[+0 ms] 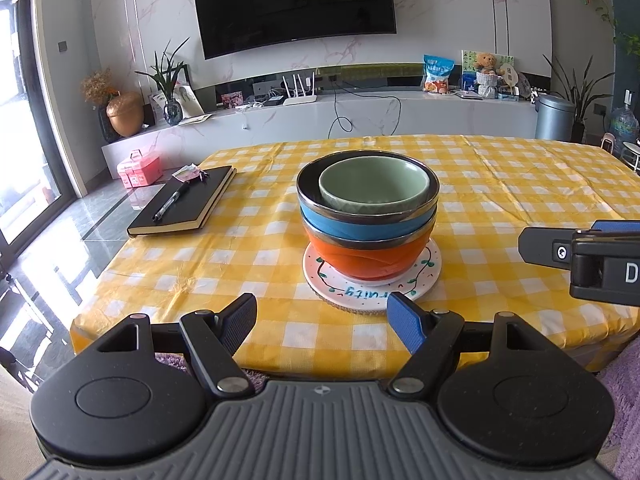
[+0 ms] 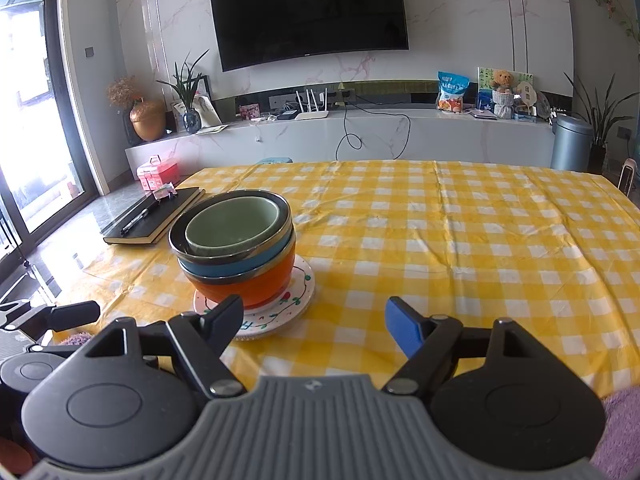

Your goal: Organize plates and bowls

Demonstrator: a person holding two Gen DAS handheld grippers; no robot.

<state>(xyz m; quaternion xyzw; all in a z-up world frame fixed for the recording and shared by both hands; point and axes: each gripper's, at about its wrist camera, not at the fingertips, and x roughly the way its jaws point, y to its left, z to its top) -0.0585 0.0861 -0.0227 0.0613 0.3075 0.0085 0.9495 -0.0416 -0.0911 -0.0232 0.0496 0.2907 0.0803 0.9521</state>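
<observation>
- Stack of three nested bowls: green bowl [image 1: 374, 189] inside blue bowl [image 1: 366, 222] inside orange bowl [image 1: 368, 258], standing on a white plate [image 1: 424, 280] near the front middle of the worktop [image 1: 520, 184]; a second rim seems to show under the plate, though this cannot be told for certain
- Left tongs [image 1: 322, 322]: fingers spread apart, empty, held just in front of the plate and clear of it
- Right tongs [image 2: 314, 322]: fingers spread apart, empty, to the right of the stack; the black finger overlaps the plate edge in this view, contact cannot be told
- Judged risk: the green bowl sits off-centre in the blue one, so a push on the rim could tip or slide the nest off the plate; glazed walls may slip between the fingers
- Judged risk: both tongs are close together and could collide
- Surroundings: black notebook [image 1: 184, 204] with a pen [image 1: 172, 200] lies well to the left, not in the way; the yellow checked cloth shows creases that could snag a sliding plate
</observation>
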